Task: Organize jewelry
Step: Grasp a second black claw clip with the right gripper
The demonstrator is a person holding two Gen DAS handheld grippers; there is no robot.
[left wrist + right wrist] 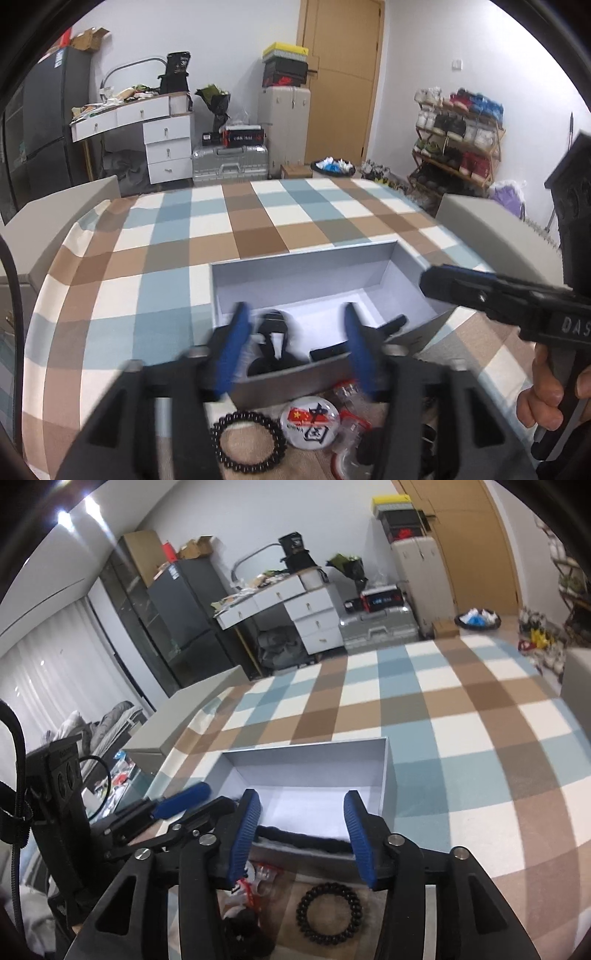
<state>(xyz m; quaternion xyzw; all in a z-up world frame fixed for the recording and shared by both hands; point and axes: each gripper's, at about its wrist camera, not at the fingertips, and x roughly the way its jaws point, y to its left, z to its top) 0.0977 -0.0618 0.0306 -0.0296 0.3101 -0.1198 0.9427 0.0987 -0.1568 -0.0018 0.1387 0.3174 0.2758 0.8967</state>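
Note:
A shallow grey box (pixel 306 273) lies on the checked tablecloth, with black items (pixel 271 339) inside near its front wall. In front of it lie a black bead bracelet (pixel 248 441), a round badge with a red flag (pixel 309 422) and clear red-and-white packets (pixel 347 417). My left gripper (pixel 295 347) is open and empty above the box's front edge. My right gripper (pixel 301 834) is open and empty over the same box (pixel 314 764), with a black bead bracelet (pixel 330 912) and packets (pixel 255 882) below it. The right gripper also shows in the left wrist view (pixel 480 291).
The table (pixel 461 716) has a blue, brown and white checked cloth. Grey chair backs (pixel 491 229) stand at both sides. Behind are a white desk (pixel 147 125), suitcases (pixel 229 162), a shoe rack (pixel 458 140) and a door.

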